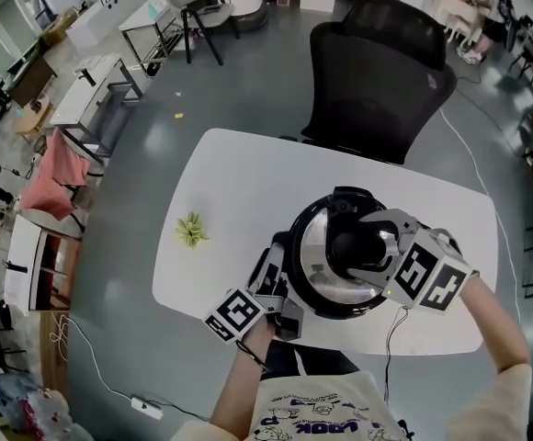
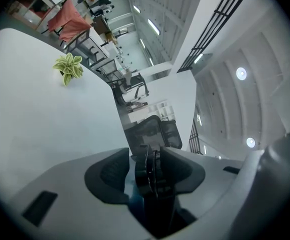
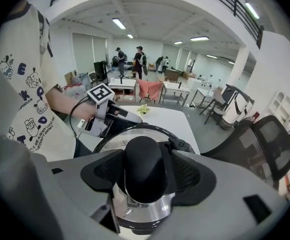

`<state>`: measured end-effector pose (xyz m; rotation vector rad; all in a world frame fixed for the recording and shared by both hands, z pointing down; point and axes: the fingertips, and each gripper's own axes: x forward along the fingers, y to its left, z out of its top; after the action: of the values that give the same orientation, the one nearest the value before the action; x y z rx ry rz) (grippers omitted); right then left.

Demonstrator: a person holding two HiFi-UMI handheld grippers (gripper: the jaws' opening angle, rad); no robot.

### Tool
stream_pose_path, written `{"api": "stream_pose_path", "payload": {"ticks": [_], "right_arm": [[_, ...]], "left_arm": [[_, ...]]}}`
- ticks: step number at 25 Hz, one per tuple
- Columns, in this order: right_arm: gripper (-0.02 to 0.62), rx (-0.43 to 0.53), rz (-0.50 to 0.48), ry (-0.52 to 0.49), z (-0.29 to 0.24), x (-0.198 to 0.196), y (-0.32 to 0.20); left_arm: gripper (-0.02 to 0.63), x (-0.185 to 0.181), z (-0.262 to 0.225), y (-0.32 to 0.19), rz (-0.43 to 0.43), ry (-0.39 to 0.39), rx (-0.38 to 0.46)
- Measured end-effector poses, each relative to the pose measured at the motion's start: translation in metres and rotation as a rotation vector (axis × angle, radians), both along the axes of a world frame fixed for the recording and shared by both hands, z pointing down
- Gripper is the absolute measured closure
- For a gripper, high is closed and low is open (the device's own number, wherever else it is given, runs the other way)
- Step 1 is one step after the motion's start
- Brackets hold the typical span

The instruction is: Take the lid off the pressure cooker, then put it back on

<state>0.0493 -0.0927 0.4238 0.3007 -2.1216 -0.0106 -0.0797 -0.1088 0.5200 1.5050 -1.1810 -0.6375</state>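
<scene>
The steel pressure cooker [image 1: 314,294] stands on the white table [image 1: 239,182] with its lid [image 1: 314,246] on. My right gripper [image 1: 369,246] reaches down from the right. Its pads sit against both sides of the lid's black knob [image 3: 145,169], so it is shut on it. My left gripper [image 1: 280,288] lies almost level at the cooker's left side. The thin black side handle [image 2: 149,176] stands between its jaws, against one pad with a sliver of space at the other. In the right gripper view the left gripper [image 3: 127,116] shows beyond the lid's rim.
A small green plant [image 1: 191,231] sits on the table left of the cooker. A black office chair [image 1: 377,72] stands behind the table's far edge. Desks and a red cloth [image 1: 51,177] lie off to the left. The table's front edge runs just below the cooker.
</scene>
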Motion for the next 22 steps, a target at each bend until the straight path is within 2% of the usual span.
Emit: {"api": "stream_pose_path", "payload": {"ticks": [5,8,15,22], "right_arm": [[0.278,-0.022,-0.035,0.062,0.010,0.004,-0.002],[0.278,-0.041,-0.046,0.081,0.013,0.003,-0.001],[0.278,-0.087,-0.079,0.119,0.027,0.002,0.001],[0.279,-0.132,-0.091,0.150,0.031,-0.001,0.001]], "left_arm": [[0.430,0.001,0.002,-0.005,-0.004,0.002,0.003],[0.484,0.001,0.003,-0.006,0.001,-0.005,0.006],[0.501,0.004,0.003,-0.011,0.035,-0.009,0.023],[0.509,0.003,0.002,-0.014,0.042,0.026,0.043]]}}
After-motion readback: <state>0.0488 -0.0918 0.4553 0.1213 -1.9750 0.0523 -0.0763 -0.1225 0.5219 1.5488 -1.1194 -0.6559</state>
